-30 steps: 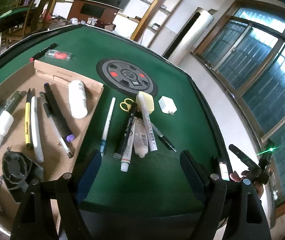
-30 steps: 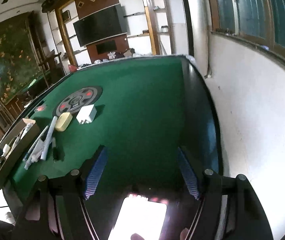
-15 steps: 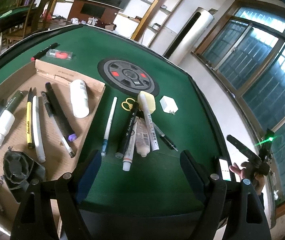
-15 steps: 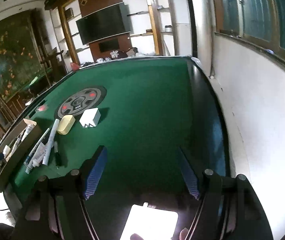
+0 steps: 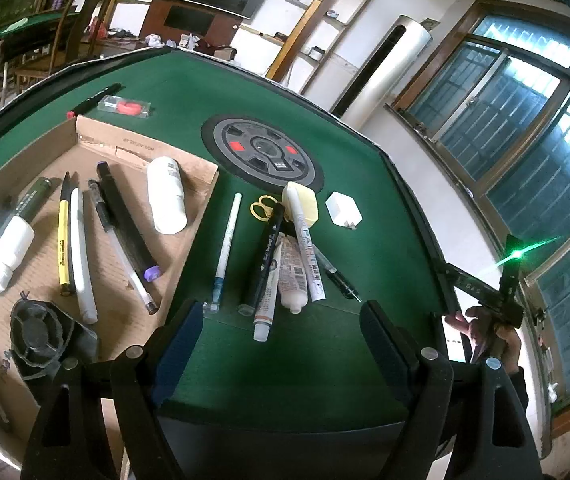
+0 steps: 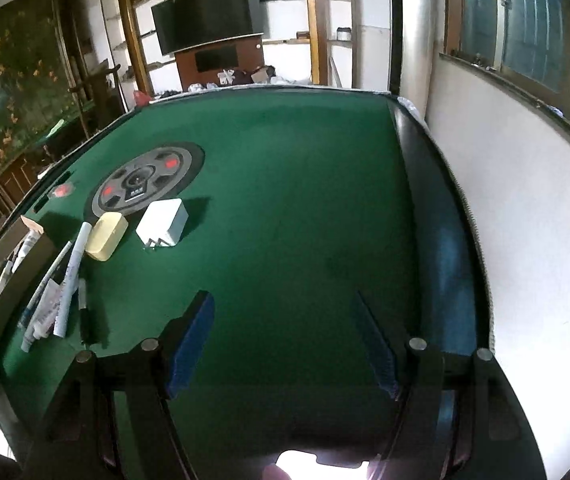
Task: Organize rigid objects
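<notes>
My left gripper [image 5: 281,320] hangs open over the green felt, just short of a pile of pens and tubes. The pile holds a white pen [image 5: 227,248], a black marker [image 5: 265,256], a paint marker [image 5: 305,240] and a white tube [image 5: 293,276]. Yellow scissors [image 5: 261,206], a pale yellow block [image 5: 305,204] and a white charger [image 5: 343,212] lie behind it. A cardboard tray [image 5: 97,136] on the left holds several pens, a white bottle [image 5: 167,200] and a black fan [image 5: 37,332]. My right gripper [image 6: 283,304] is open and empty over bare felt, right of the charger [image 6: 163,222] and block [image 6: 107,236].
A round grey dial [image 5: 263,152] sits at the table's centre. A clear case with a red item [image 5: 125,106] and a black pen [image 5: 93,98] lie beyond the tray. The black table rim [image 6: 425,184] and a white wall bound the right side. A person's hand [image 5: 481,320] shows there.
The right gripper has moved over the table toward the left, so the charger and the pile look nearer. The bright screen below it has slid down the frame. The left view is unchanged.
</notes>
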A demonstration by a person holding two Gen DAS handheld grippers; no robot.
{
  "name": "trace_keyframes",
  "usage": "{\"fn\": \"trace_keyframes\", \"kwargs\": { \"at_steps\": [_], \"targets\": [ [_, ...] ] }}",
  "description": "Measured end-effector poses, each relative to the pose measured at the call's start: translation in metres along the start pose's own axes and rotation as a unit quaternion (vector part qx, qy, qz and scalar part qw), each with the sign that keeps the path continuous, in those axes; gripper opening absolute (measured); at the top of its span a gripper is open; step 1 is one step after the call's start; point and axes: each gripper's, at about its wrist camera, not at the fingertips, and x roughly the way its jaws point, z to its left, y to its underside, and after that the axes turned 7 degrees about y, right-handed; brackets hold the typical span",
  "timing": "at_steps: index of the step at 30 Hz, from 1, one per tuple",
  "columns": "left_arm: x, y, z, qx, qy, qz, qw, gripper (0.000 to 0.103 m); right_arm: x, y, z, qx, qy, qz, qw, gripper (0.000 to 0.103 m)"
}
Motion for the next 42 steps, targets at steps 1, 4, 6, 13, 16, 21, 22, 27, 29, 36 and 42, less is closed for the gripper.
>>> {"fn": "trace_keyframes", "kwargs": {
  "at_steps": [1,4,6,13,16,21,22,27,29,36,42],
  "targets": [
    [0.000,0.000,0.001,-0.001,-0.001,0.000,1.0000,0.084,0.003,0.000,0.000,-0.002,0.006,0.004,1.000,0.070],
    [-0.001,-0.001,0.002,-0.003,-0.001,-0.001,1.0000,0.084,0.005,0.001,-0.001,-0.002,0.009,0.009,1.000,0.071],
    [-0.001,-0.001,0.002,-0.003,-0.001,-0.001,1.0000,0.084,-0.003,0.000,-0.004,0.006,0.005,-0.003,1.000,0.071],
    [0.002,0.000,-0.001,0.001,0.001,0.003,1.0000,0.084,-0.018,-0.002,-0.012,0.009,0.011,-0.019,1.000,0.071],
    [0.003,0.001,-0.002,0.004,0.000,0.003,1.0000,0.084,-0.016,-0.003,-0.011,0.007,0.010,-0.017,1.000,0.071],
    [0.002,0.000,-0.002,0.003,-0.001,0.002,1.0000,0.084,-0.010,-0.003,-0.004,-0.014,0.014,-0.010,1.000,0.071],
    [0.003,0.000,-0.001,0.003,-0.001,0.003,1.0000,0.084,-0.009,-0.003,-0.002,-0.018,0.016,-0.009,1.000,0.071],
    [0.003,0.001,-0.001,0.003,0.000,0.005,1.0000,0.084,0.001,-0.003,0.006,-0.033,0.024,0.001,0.999,0.070],
    [0.003,0.001,-0.001,0.003,0.000,0.004,1.0000,0.084,0.006,-0.002,0.010,-0.041,0.024,0.011,0.999,0.070],
    [0.005,0.001,0.001,0.000,-0.003,0.007,1.0000,0.084,-0.016,-0.006,0.010,-0.024,0.019,-0.016,0.999,0.070],
    [0.011,0.003,0.001,0.003,-0.005,0.015,0.9999,0.084,-0.063,-0.002,0.064,-0.027,-0.044,-0.050,0.997,0.070]
  ]
}}
